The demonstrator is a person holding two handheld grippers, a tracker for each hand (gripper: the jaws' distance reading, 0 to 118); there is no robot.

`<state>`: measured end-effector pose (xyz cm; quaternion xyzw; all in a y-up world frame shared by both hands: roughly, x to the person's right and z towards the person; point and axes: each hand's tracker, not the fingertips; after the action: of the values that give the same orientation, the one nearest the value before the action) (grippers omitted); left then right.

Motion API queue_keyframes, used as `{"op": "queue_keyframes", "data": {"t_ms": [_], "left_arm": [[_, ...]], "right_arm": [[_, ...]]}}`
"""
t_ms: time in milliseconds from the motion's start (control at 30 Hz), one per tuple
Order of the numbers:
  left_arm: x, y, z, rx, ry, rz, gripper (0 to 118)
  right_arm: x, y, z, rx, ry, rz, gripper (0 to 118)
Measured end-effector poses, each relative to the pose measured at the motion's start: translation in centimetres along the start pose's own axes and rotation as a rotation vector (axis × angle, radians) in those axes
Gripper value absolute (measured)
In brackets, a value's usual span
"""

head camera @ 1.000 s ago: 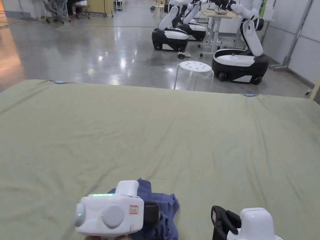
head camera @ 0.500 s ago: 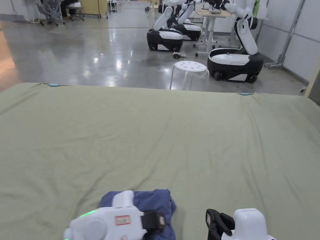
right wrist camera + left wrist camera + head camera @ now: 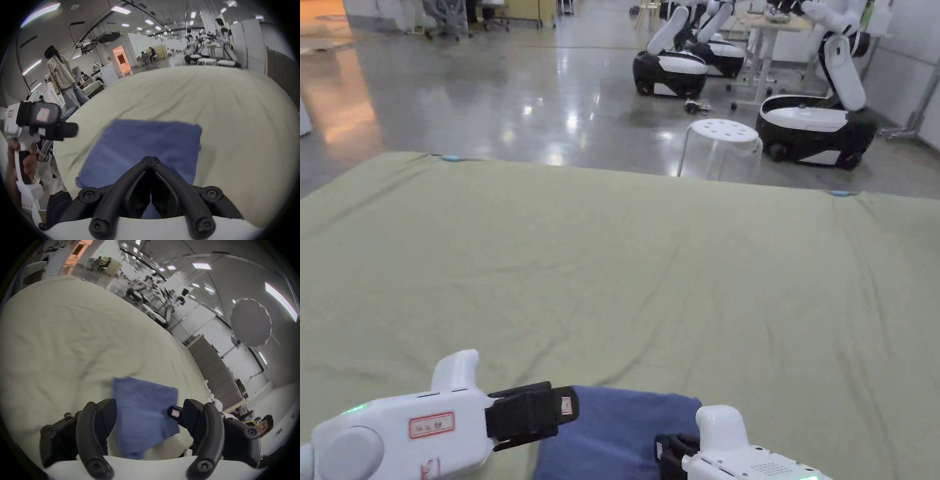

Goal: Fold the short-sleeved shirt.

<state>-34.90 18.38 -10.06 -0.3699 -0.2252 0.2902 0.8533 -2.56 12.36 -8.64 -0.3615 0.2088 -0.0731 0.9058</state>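
Lying folded on the green sheet (image 3: 675, 262), blue shirt (image 3: 146, 146); left hand-held gripper (image 3: 150, 417) spread, right hand-held gripper (image 3: 151, 160) clenched empty.

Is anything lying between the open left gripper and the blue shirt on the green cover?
Nothing visible does. The left gripper has its jaws spread, with the folded blue shirt seen directly between them. The green cover around it carries no other item. The right gripper, jaws together, is over the shirt's near edge.
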Motion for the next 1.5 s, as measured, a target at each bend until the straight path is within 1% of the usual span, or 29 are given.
{"op": "queue_keyframes", "data": {"t_ms": [67,100,133,167,200,300,333,367,400,433,467,500,533,567,600,633,733,833,933,1033,1067,1167,1233,1300,1333,1400,1433,1467,1500], "left_arm": [[-3.1,0.5,0.1,-0.014,0.043,0.058,85],[-4.3,0.4,-0.5,-0.046,0.036,0.096,85],[-5.5,0.2,-1.4,-0.093,0.002,0.140,85],[-6.4,-0.3,-2.7,-0.145,-0.056,0.187,85],[-6.8,-0.6,-4.3,-0.199,-0.100,0.219,85],[-7.2,-1.5,-9.9,-0.402,-0.284,0.288,85],[-6.6,-1.9,-11.5,-0.417,-0.350,0.364,85],[-5.3,-2.0,-12.6,-0.391,-0.371,0.319,85],[-4.4,-2.1,-13.6,-0.371,-0.344,0.246,84],[-3.5,-2.1,-14.5,-0.376,-0.311,0.196,79],[-3.0,-2.1,-14.9,-0.383,-0.263,0.180,54],[-2.8,-1.8,-15.2,-0.379,-0.158,0.194,28],[-3.1,-1.7,-15.1,-0.404,-0.104,0.201,27],[-3.3,-1.3,-14.4,-0.396,-0.174,0.210,27],[-3.5,-1.0,-13.7,-0.390,-0.172,0.199,26],[-3.9,-0.3,-12.5,-0.378,-0.127,0.138,26],[-7.9,2.3,-7.6,-0.338,-0.072,0.149,26],[-13.8,5.7,-1.8,-0.290,0.061,0.140,26],[-20.5,9.8,4.4,-0.267,0.172,0.172,26],[-26.1,14.1,10.2,-0.252,0.358,0.142,26],[-27.8,15.0,11.8,-0.252,0.362,0.170,26],[-30.1,15.3,13.5,-0.323,0.444,0.206,26],[-30.1,14.7,12.8,-0.293,0.366,0.240,28],[-29.1,14.4,12.2,-0.279,0.381,0.205,29],[-28.8,14.4,12.4,-0.279,0.380,0.196,32],[-28.4,14.6,13.2,-0.273,0.369,0.184,43],[-27.9,14.7,13.8,-0.272,0.375,0.184,54],[-27.2,14.9,14.8,-0.265,0.404,0.158,71],[-26.6,15.1,15.6,-0.245,0.453,0.131,81]], "right_arm": [[1.0,-0.8,-0.9,-0.052,-0.120,-0.020,1],[1.5,-1.0,-1.1,-0.066,-0.136,-0.056,1],[2.1,-1.0,-0.6,-0.041,-0.095,-0.122,1],[2.3,-0.8,-0.3,-0.020,-0.108,-0.142,1],[2.3,-0.6,-0.2,-0.020,-0.134,-0.137,1],[2.6,-0.3,-0.2,-0.027,-0.131,-0.134,1],[2.6,-0.2,-0.2,-0.029,-0.130,-0.134,1],[2.5,-0.2,-0.3,-0.030,-0.131,-0.132,1],[2.4,-0.3,-0.3,-0.028,-0.134,-0.125,1],[2.3,-0.3,-0.4,-0.026,-0.139,-0.118,1],[2.2,-0.2,-0.4,-0.027,-0.143,-0.114,1],[2.1,-0.2,-0.4,-0.026,-0.145,-0.110,1],[2.0,-0.1,-0.1,-0.021,-0.139,-0.107,1],[1.7,0.0,0.1,-0.011,-0.121,-0.103,1],[1.3,0.1,0.3,-0.006,-0.121,-0.091,1],[0.9,0.2,0.6,0.001,-0.115,-0.076,1],[-0.7,0.6,1.3,0.019,-0.108,-0.044,1],[-2.2,1.0,1.5,0.028,-0.085,-0.031,1],[-3.6,1.1,1.1,0.030,-0.074,-0.012,1],[-4.8,1.1,0.7,0.025,-0.066,-0.002,1],[-5.1,1.0,0.6,0.024,-0.067,0.002,1],[-5.9,1.0,0.4,0.021,-0.069,0.011,1],[-6.2,1.1,0.4,0.023,-0.073,0.017,1],[-6.2,1.2,0.5,0.024,-0.080,0.018,1],[-6.0,1.2,0.6,0.024,-0.080,0.015,1],[-5.7,1.2,0.8,0.025,-0.086,0.009,1],[-5.6,1.2,1.1,0.029,-0.090,0.008,1],[-5.3,1.3,1.5,0.034,-0.091,0.003,1],[-5.1,1.4,1.9,0.041,-0.092,-0.004,1]]}}
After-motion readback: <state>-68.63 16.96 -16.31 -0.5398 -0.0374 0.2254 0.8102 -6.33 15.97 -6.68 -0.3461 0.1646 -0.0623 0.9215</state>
